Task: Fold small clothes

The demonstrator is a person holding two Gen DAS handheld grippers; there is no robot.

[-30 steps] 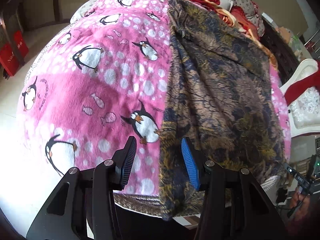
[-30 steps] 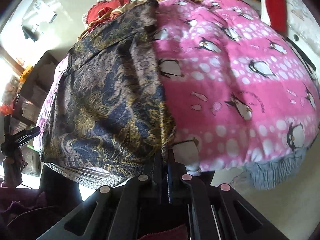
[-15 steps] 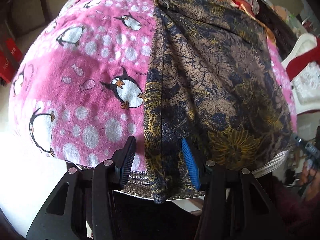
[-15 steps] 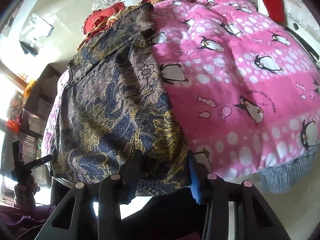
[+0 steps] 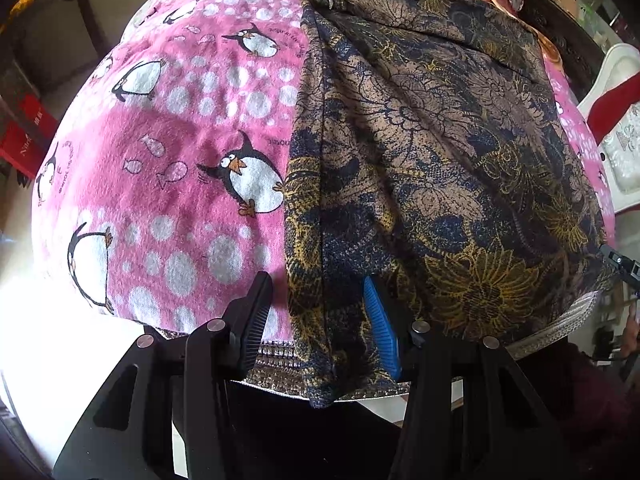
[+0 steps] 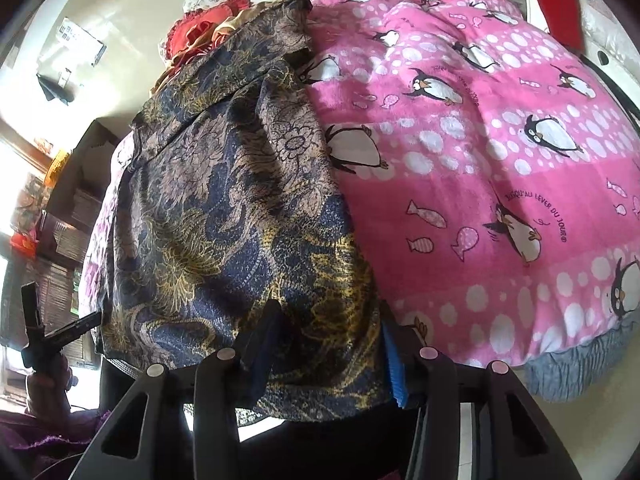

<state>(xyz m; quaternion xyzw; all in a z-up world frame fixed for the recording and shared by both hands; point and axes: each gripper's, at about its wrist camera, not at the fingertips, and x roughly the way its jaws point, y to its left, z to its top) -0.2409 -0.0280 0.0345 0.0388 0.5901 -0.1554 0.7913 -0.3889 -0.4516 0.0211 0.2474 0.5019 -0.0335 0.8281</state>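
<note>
A dark navy, brown and gold floral garment lies lengthwise on a pink penguin blanket; it also shows in the right wrist view. My left gripper is open, its fingers either side of the garment's near left corner, which hangs over the bed edge. My right gripper is open, its fingers astride the garment's near right corner. The cloth drapes over the finger pads and hides part of them.
The pink blanket covers the bed, with a grey frill at its near edge. Red and gold bedding is piled at the far end. A white chair stands on one side and red boxes on the floor.
My right gripper has gone from shut to open around the garment's corner. My left gripper has moved forward so that the garment's hem now lies between its fingers.
</note>
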